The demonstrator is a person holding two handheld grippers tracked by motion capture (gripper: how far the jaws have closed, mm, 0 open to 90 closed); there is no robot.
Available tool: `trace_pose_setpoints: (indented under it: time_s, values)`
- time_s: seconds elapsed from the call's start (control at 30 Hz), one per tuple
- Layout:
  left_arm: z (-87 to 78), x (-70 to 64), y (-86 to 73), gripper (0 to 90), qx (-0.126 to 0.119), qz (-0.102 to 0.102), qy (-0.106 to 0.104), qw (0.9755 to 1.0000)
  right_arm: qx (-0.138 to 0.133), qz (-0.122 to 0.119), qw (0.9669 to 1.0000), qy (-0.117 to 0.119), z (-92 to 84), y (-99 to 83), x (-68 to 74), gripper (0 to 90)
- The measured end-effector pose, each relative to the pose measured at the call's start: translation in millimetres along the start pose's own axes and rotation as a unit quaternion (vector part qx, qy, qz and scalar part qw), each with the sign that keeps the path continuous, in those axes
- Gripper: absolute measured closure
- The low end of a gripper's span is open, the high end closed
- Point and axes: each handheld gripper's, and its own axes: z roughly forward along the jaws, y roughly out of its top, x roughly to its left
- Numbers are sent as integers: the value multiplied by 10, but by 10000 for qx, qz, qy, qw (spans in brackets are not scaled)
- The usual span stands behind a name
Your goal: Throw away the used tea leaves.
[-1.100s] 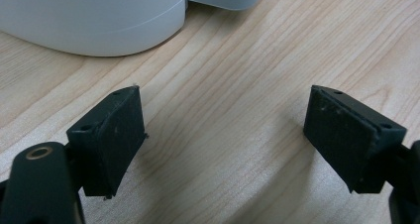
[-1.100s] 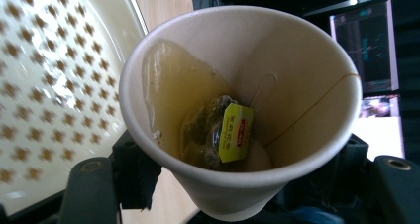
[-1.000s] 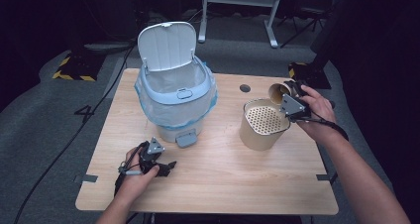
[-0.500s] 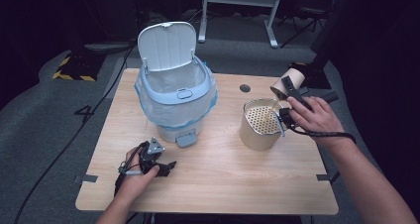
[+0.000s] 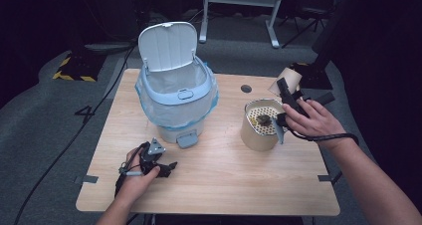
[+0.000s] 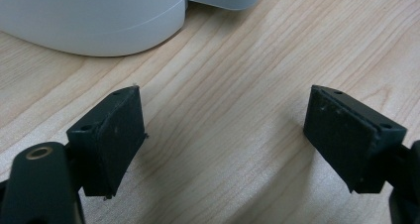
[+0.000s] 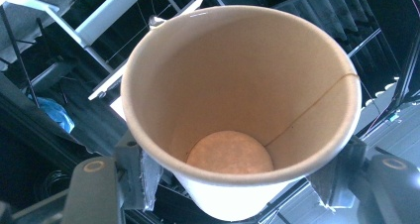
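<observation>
My right gripper (image 7: 237, 179) is shut on a brown paper cup (image 7: 237, 100); both pads press its sides, and its inside looks empty. In the high view the cup (image 5: 288, 78) is held tipped at the table's right, just behind a tan round container (image 5: 258, 135) with a perforated insert. A small dark lump (image 5: 263, 119) lies on that insert. My left gripper (image 5: 168, 168) rests on the table near the front left, open with only bare wood between its pads (image 6: 114, 135).
A light blue pedal bin (image 5: 175, 103) with a plastic liner stands at the table's back left with its lid (image 5: 166, 45) raised and its pedal (image 5: 188, 139) facing the left gripper. A dark round hole (image 5: 246, 88) marks the tabletop (image 5: 234, 180).
My right hand has moved nearer and slightly down with the cup, and now hangs over the container's right edge. A dark lump has appeared on the insert. The left hand has stayed still.
</observation>
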Motion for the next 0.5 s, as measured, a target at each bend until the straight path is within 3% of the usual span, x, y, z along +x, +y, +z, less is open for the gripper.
trace_pose_setpoints:
  time_s: [0.3,0.5]
  values:
    - [0,0,0,163,-1,1,1,10000,-40,223,9997,26,-22,-23,-34,324]
    - [0,1,0,163,0,4,1,10000,-75,148,9999,16,-28,-13,-42,323]
